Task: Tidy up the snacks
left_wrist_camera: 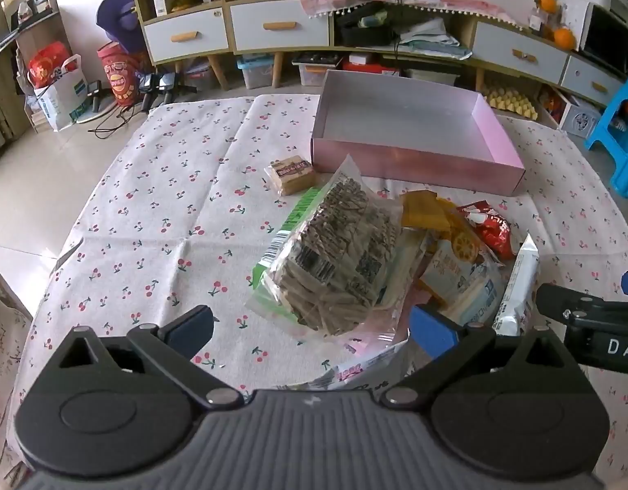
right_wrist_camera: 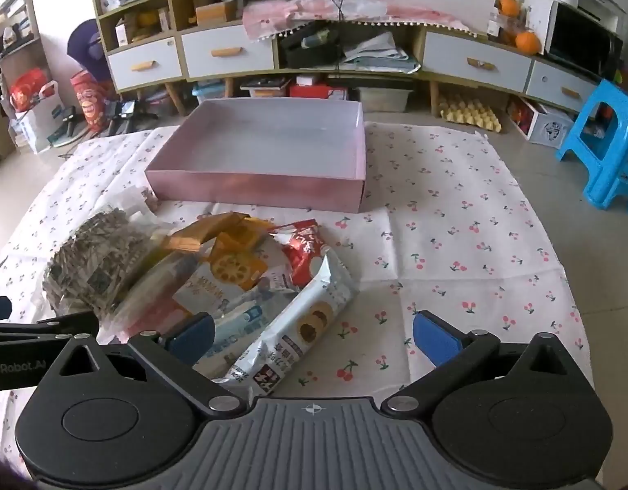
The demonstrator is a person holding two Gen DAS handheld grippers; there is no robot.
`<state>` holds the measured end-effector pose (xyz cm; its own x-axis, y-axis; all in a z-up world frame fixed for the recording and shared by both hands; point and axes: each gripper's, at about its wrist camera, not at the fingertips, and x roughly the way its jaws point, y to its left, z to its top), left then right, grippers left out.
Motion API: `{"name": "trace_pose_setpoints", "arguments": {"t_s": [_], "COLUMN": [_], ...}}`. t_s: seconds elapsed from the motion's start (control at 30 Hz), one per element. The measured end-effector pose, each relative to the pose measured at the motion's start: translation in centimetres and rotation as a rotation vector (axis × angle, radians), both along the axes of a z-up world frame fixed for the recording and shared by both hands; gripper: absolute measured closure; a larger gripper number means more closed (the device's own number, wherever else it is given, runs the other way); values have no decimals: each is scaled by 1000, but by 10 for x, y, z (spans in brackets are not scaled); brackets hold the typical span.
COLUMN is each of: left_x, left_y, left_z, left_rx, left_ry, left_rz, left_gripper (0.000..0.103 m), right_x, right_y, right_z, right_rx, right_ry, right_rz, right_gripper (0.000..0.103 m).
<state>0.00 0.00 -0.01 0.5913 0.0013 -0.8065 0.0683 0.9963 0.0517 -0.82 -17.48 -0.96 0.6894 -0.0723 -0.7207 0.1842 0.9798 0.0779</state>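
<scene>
Left gripper (left_wrist_camera: 309, 328) spread wide, holding nothing, above a clear bag of sunflower seeds (left_wrist_camera: 342, 257). Right gripper (right_wrist_camera: 314, 337) likewise apart and empty over a biscuit packet (right_wrist_camera: 301, 326). Snack pile (right_wrist_camera: 215, 277) heaped on cherry-print cloth (right_wrist_camera: 457, 245); pink box (right_wrist_camera: 264, 155) at twelve o'clock, nothing inside.

cherry-print tablecloth (right_wrist_camera: 457, 212), pink box (right_wrist_camera: 256, 188), snack pile (right_wrist_camera: 240, 273)

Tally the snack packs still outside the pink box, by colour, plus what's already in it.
Clear bag of brown sticks: 1
Small tan pack: 1
Orange packs: 2
Red pack: 1
White or silver packs: 2
Inside pink box: 0
Total visible: 7; more may lie hidden underneath.
</scene>
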Motion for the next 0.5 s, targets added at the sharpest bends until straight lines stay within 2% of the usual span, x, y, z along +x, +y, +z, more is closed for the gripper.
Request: {"name": "trace_pose_setpoints", "arguments": {"t_s": [0.5], "left_x": [0], "left_y": [1], "left_z": [0], "left_rx": [-5], "left_ry": [7], "left_rz": [1], "left_gripper": [1], "right_x": [0], "right_y": [3], "right_z": [0], "right_rx": [18], "right_ry": [11], "right_rz": [15], "right_gripper": [0]}}
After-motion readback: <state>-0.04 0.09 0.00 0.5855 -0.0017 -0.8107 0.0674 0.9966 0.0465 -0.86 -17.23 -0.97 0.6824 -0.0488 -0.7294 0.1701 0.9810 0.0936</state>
